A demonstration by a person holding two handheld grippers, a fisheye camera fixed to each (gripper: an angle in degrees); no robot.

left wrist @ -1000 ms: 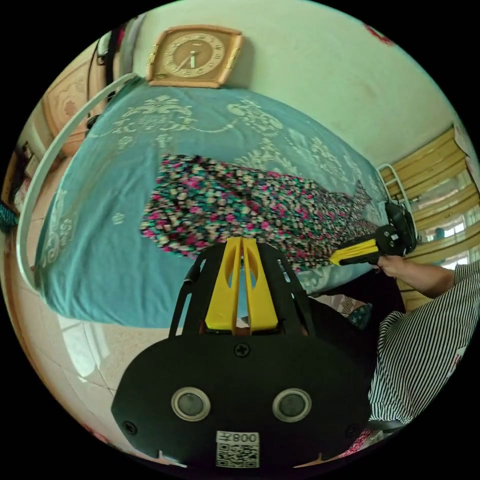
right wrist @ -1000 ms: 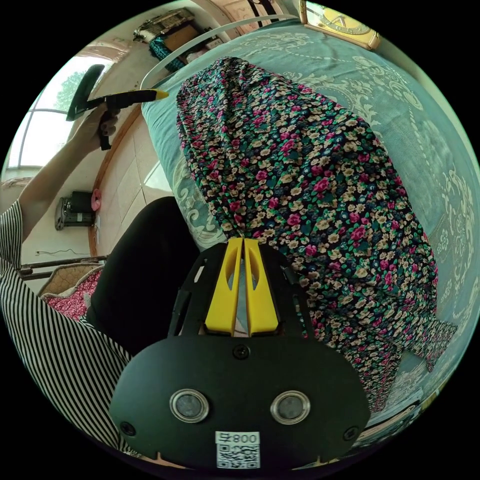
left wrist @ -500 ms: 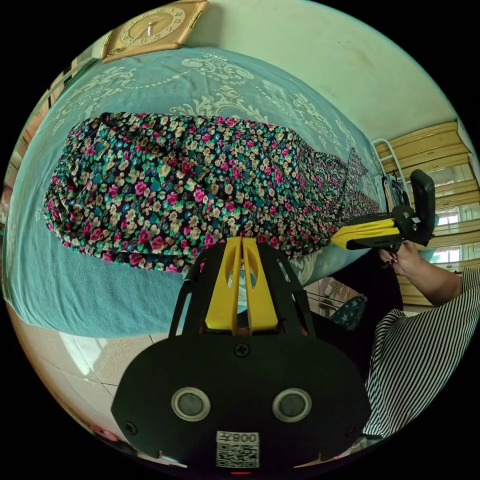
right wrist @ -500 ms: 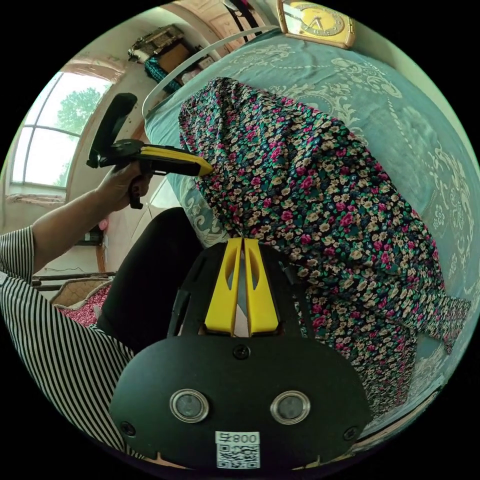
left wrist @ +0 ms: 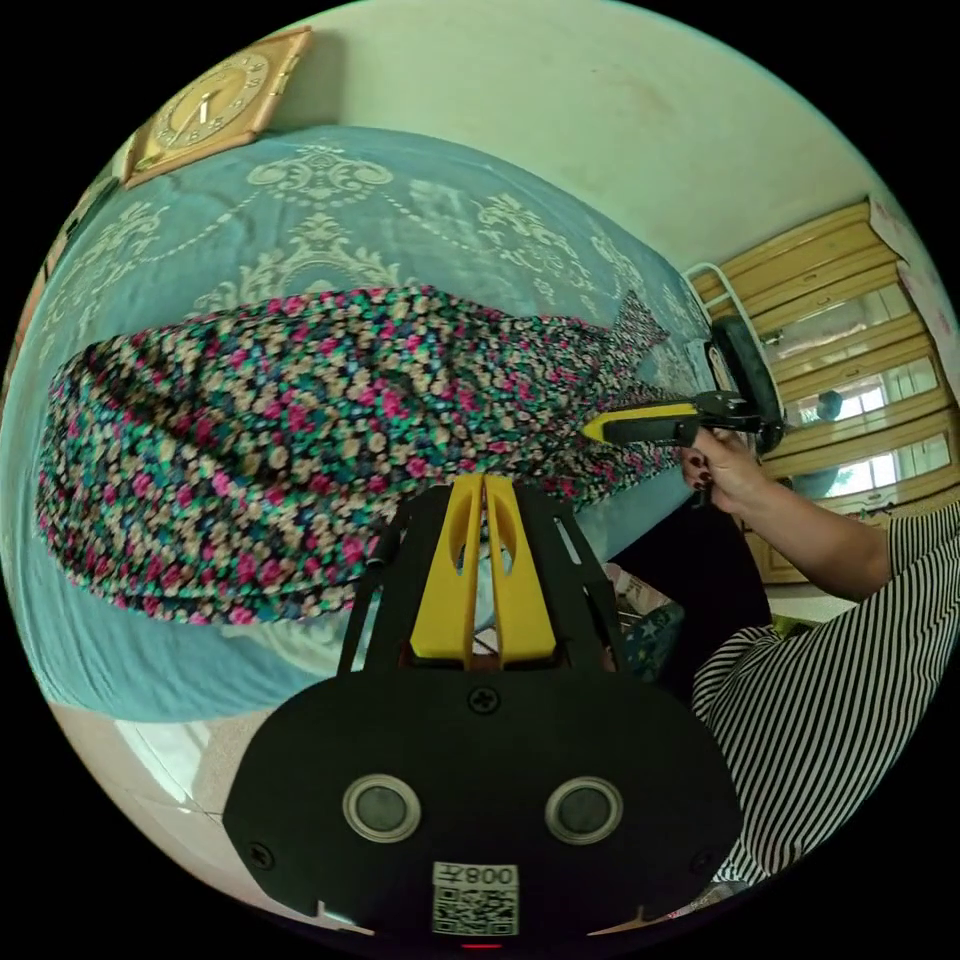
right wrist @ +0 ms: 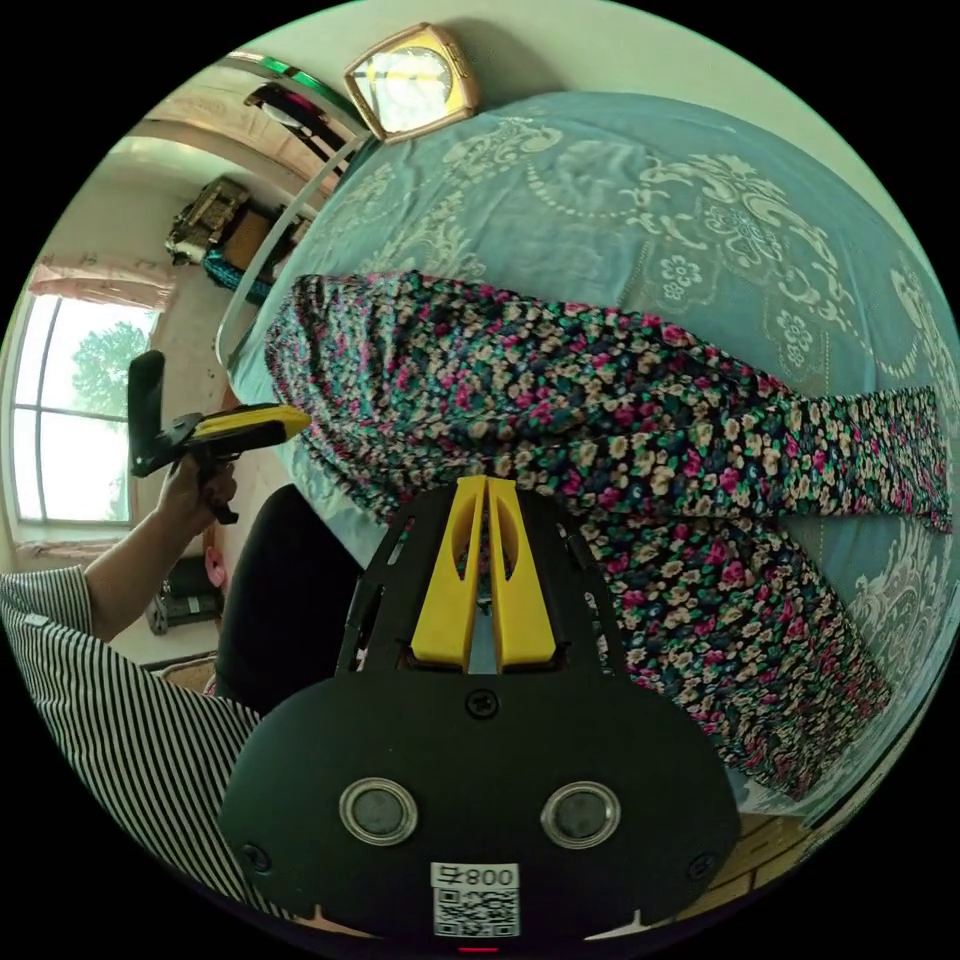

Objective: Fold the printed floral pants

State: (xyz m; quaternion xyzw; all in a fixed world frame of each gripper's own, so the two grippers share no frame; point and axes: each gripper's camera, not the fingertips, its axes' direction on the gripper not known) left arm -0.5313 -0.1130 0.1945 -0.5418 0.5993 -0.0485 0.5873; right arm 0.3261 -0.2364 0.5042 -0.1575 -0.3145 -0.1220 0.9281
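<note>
The printed floral pants (left wrist: 300,440) lie stretched across a teal bedspread (left wrist: 330,220). In the right gripper view the floral pants (right wrist: 600,420) have their two legs spreading apart toward the right. My left gripper (left wrist: 484,478) is shut, its tips over the pants' near edge. My right gripper (right wrist: 485,480) is shut too, at the near edge further along. No fabric is seen between either pair of jaws. A hand holds the right gripper (left wrist: 592,430) beside the leg end. The left gripper (right wrist: 300,418) hangs by the waist end.
A wooden clock (left wrist: 205,100) rests at the far end of the bed, against the wall. Wooden cabinets (left wrist: 830,290) stand past the leg end. A person in a striped shirt (right wrist: 110,700) stands at the bed's near side. A window (right wrist: 70,420) is behind.
Both cameras have swung and come closer to the bed's near edge. The right gripper has shifted in over the leg end of the pants. Both pairs of jaws stay shut.
</note>
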